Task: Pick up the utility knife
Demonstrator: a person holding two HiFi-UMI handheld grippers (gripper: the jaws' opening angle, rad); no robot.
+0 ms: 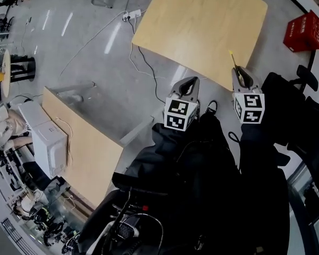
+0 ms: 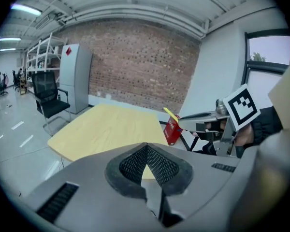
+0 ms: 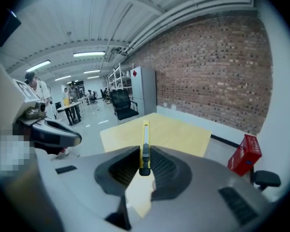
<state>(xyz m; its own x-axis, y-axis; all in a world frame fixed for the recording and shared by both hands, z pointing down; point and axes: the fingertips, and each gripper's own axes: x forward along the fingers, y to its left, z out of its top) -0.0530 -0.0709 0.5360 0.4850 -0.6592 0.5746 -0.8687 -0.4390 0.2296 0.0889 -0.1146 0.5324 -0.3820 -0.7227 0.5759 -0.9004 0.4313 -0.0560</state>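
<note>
A thin yellow utility knife (image 3: 145, 146) stands clamped between the pads of my right gripper (image 3: 144, 164), its tip pointing out over the wooden table (image 3: 183, 134). In the head view the right gripper (image 1: 241, 77) hangs over the near edge of the table (image 1: 202, 25), and the knife (image 1: 233, 59) sticks out ahead of it. My left gripper (image 1: 187, 88) is held over the floor just off that edge, its jaws closed with nothing between them. From the left gripper (image 2: 147, 170), the knife (image 2: 171, 114) shows at the right gripper's tip.
A red box (image 1: 303, 32) sits on the floor right of the table. Another wooden table (image 1: 87, 147) with a white case (image 1: 45, 137) lies at lower left. Cables (image 1: 141, 62) run across the grey floor. Black office chairs (image 3: 123, 103) stand beyond.
</note>
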